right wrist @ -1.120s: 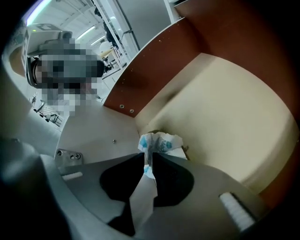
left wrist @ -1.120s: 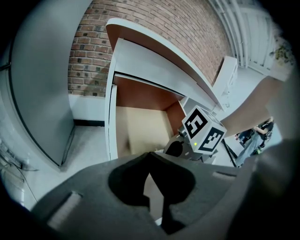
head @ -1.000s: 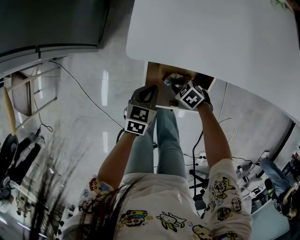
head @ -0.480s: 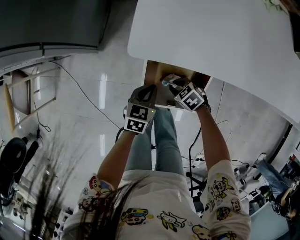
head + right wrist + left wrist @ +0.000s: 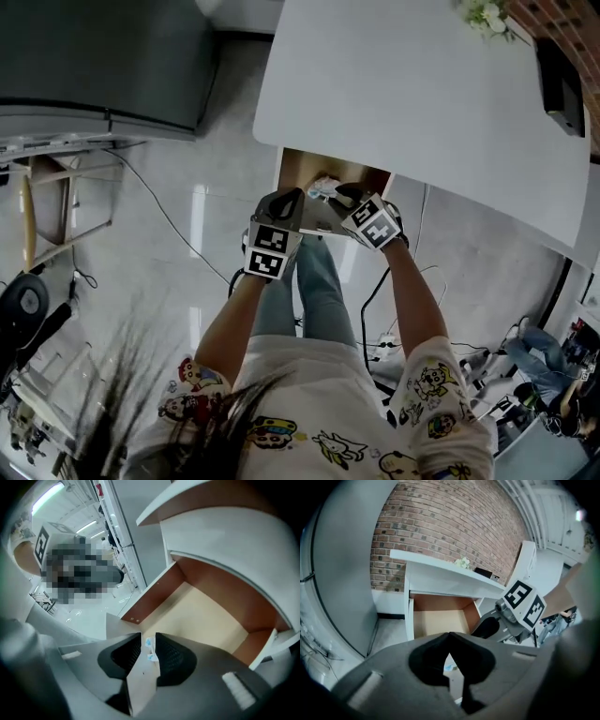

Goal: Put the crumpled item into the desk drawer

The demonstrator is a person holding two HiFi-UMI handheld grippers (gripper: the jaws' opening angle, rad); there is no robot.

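Under the white desk (image 5: 403, 84) the drawer (image 5: 302, 167) stands pulled open, its wooden floor (image 5: 197, 616) bare. My right gripper (image 5: 149, 643) is shut on the crumpled item (image 5: 148, 649), a small white and blue wad. It holds the wad just over the drawer's front edge. In the head view the crumpled item (image 5: 323, 187) shows ahead of the right gripper (image 5: 345, 195). My left gripper (image 5: 289, 199) is beside it at the drawer's front. Its tips meet in the left gripper (image 5: 450, 634) view, with the open drawer (image 5: 438, 620) ahead.
A dark grey cabinet (image 5: 103, 56) stands to the left, with a cable (image 5: 159, 187) trailing across the glossy floor. A black object (image 5: 562, 84) and small flowers (image 5: 487, 14) sit at the desk's far side, by a brick wall (image 5: 440, 527). The person's legs (image 5: 319, 291) are below the drawer.
The head view has tilted, showing more of the desk. Both grippers stay at the drawer's front, and the right one has edged slightly further over the drawer with the crumpled item.
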